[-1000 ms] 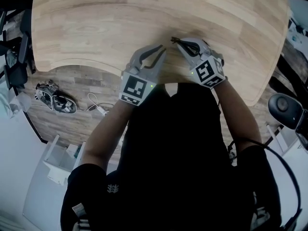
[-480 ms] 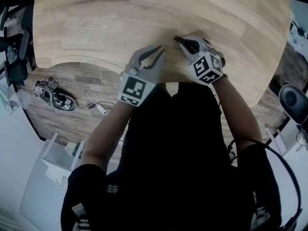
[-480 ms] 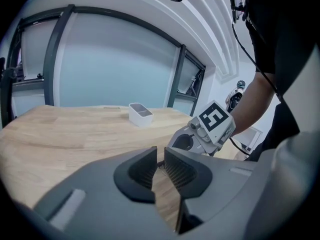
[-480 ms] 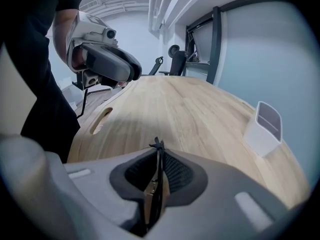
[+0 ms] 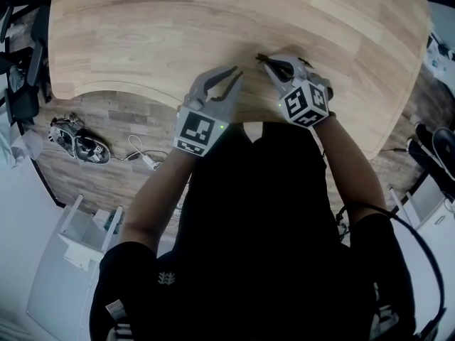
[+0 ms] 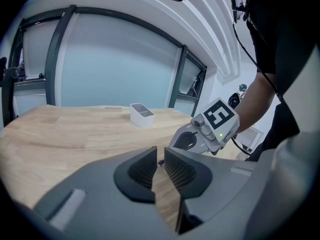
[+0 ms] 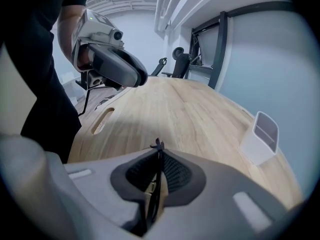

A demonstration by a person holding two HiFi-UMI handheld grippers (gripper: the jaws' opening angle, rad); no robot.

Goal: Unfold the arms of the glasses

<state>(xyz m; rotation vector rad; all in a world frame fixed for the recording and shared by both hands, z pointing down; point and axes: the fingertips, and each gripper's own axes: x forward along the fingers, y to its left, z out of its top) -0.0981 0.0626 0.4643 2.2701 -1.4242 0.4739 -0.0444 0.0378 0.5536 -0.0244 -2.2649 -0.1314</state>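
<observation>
while little has shifted, right claw (image 7: 159, 151) pinching the glasses (image 7: 160, 171), its cube (image 5: 306, 105) slightly rolled; left claw (image 6: 160, 159) narrowly apart

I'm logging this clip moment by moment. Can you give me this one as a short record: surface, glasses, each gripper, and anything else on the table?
surface: wooden table
glasses: thin dark frame, pinched edge-on between the right gripper's pads; whether the arms are folded cannot be told
right gripper: shut on the glasses, low over the table
left gripper: jaws narrowly apart, nothing pressed between them, tips pointed toward the right gripper
other: white container at the table's far edge, untouched
</observation>
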